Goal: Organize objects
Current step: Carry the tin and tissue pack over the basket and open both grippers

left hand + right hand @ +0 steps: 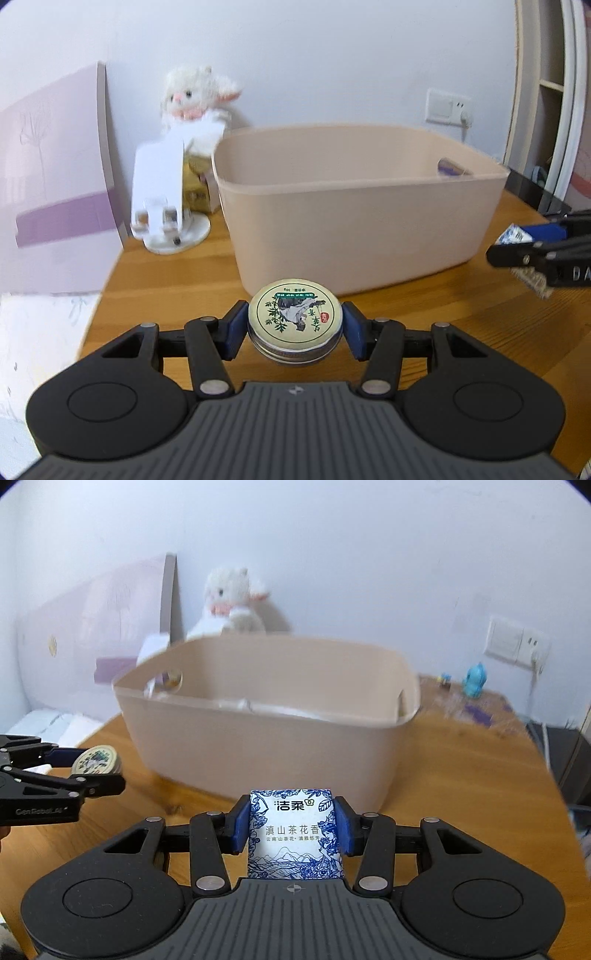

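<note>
My left gripper (294,326) is shut on a round metal tin (294,317) with a green plant label, held above the wooden table just in front of the beige plastic bin (354,221). My right gripper (291,829) is shut on a blue-and-white tissue pack (293,834), held in front of the same bin (273,746). The left gripper with the tin (96,762) shows at the left of the right wrist view. The right gripper with the pack (517,236) shows at the right edge of the left wrist view. Some items lie inside the bin, blurred.
A white plush toy (195,96) and a white phone stand (162,199) stand behind the bin's left end. A pink board (55,184) leans on the wall at left. A small blue figure (474,679) stands at the back right of the table (461,794).
</note>
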